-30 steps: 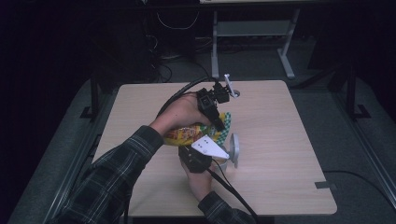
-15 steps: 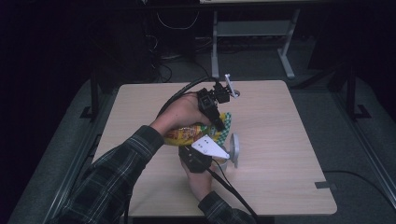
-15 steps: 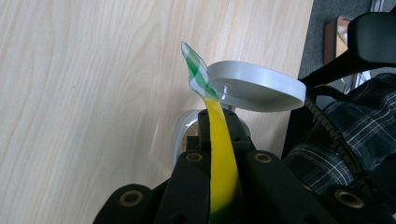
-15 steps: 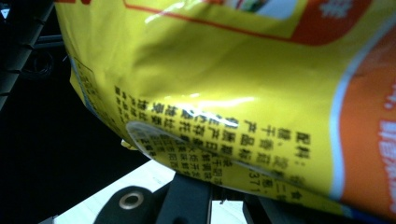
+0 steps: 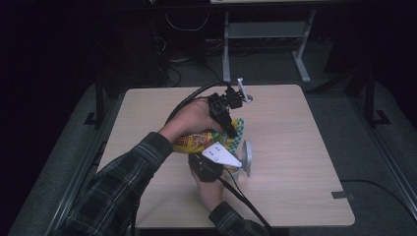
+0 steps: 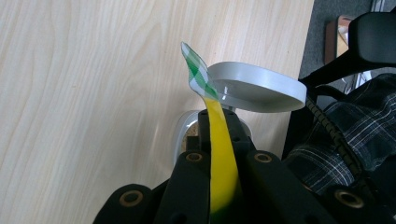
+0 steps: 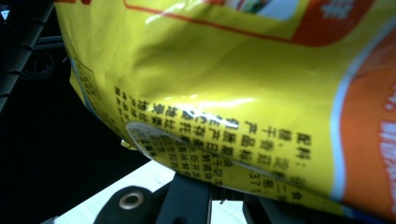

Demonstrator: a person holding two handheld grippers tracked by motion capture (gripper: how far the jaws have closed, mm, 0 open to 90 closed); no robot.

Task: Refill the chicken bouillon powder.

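Up close, both hand-held grippers pinch the yellow snack bag (image 7: 224,93); overhead hides this.

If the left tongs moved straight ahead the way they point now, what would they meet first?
Probably the grey disc. The left tongs, shut on the bag's yellow edge, aim at it just beyond the bag's green-checked tip, with the table past it; depth is unclear.

Wide stretches of the wooden table (image 5: 305,162) are lying open along its right and left sides. Toward the middle, the yellow snack bag (image 5: 196,140) and a grey round stand (image 5: 246,157) are crowding the way.
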